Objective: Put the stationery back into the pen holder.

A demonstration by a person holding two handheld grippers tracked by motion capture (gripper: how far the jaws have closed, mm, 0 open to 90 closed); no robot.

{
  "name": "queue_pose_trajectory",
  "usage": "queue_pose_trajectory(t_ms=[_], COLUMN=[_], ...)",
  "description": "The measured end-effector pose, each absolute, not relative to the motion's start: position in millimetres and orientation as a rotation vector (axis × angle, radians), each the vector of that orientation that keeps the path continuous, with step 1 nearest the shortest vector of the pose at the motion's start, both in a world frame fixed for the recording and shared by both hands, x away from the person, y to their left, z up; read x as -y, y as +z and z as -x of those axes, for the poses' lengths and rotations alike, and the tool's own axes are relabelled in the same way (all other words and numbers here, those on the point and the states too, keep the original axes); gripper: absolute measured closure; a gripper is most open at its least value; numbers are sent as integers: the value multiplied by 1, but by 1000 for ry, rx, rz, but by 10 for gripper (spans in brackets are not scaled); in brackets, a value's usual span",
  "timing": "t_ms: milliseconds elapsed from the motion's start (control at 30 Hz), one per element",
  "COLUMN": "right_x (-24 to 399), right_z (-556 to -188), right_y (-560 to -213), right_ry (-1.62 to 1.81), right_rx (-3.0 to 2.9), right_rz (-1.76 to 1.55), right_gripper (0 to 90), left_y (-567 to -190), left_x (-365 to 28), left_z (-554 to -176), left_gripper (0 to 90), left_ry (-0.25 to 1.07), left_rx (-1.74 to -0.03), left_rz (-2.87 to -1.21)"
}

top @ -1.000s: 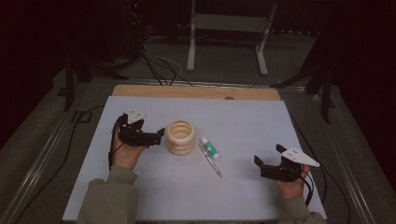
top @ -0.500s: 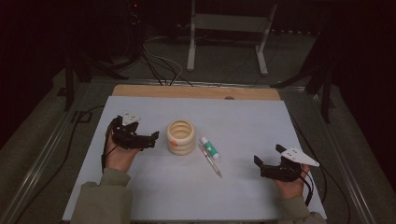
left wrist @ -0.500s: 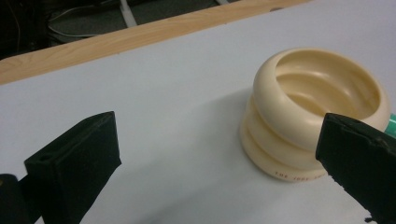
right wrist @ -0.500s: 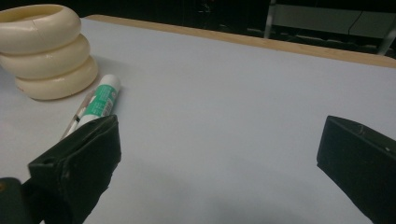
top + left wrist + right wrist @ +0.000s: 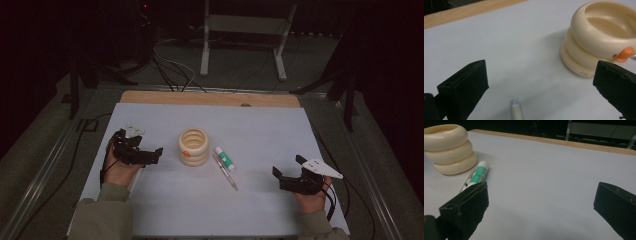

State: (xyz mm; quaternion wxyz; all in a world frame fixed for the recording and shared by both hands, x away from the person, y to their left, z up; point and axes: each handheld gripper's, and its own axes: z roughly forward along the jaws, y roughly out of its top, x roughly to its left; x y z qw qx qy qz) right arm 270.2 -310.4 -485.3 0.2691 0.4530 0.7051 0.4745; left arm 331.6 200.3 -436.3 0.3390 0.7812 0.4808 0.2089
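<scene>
A cream holder (image 5: 194, 146) made of three stacked rings stands mid-table, with an orange mark on its side (image 5: 624, 53). My left gripper (image 5: 156, 153) sits to its left, a short gap away, and is open with nothing held (image 5: 541, 72). A small white stick (image 5: 516, 112) lies on the sheet between its jaws. A green-and-white tube (image 5: 224, 157) and a thin pen (image 5: 227, 175) lie right of the holder. My right gripper (image 5: 276, 174) rests near the front right, open and empty (image 5: 541, 195), facing the tube (image 5: 479, 173) and the holder (image 5: 449, 147).
The white sheet (image 5: 260, 130) covers the table, and a wooden strip (image 5: 210, 98) runs along its far edge. Cables and a metal stand (image 5: 240, 45) are on the dark floor beyond. Metal rails run along both sides of the table.
My left gripper has drawn back to the left, away from the cream holder it was up against a second ago. The right gripper has stayed put.
</scene>
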Motion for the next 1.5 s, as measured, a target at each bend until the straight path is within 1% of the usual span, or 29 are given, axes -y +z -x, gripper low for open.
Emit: queue_pose_trajectory(t_ms=[533, 867, 1067, 1200, 1267, 1500], right_x=[311, 311, 311, 310, 310, 310], right_z=[-269, -269, -269, -269, -269, -269], right_y=[-485, -485, -485, -485, -485, -485], right_ry=[1283, 1285, 1286, 1282, 1283, 1284], right_rx=[-1898, -1898, -1899, -1903, -1904, -1905], right_rz=[-1226, -1226, -1228, -1225, -1226, -1227], right_gripper=[2, 2, 2, 2, 2, 2], left_y=[-457, -468, -475, -476, -476, -476], left_x=[-209, -212, -214, -216, -217, -222], left_z=[-330, -331, -334, -335, -334, -330], left_gripper=[4, 4, 5, 14, 46, 64], left_ry=[500, 479, 439, 421, 413, 362], left_rx=[-1311, -1363, -1406, -1432, -1438, -1485], left_rz=[-2164, -2213, -2267, -2292, -2296, -2326])
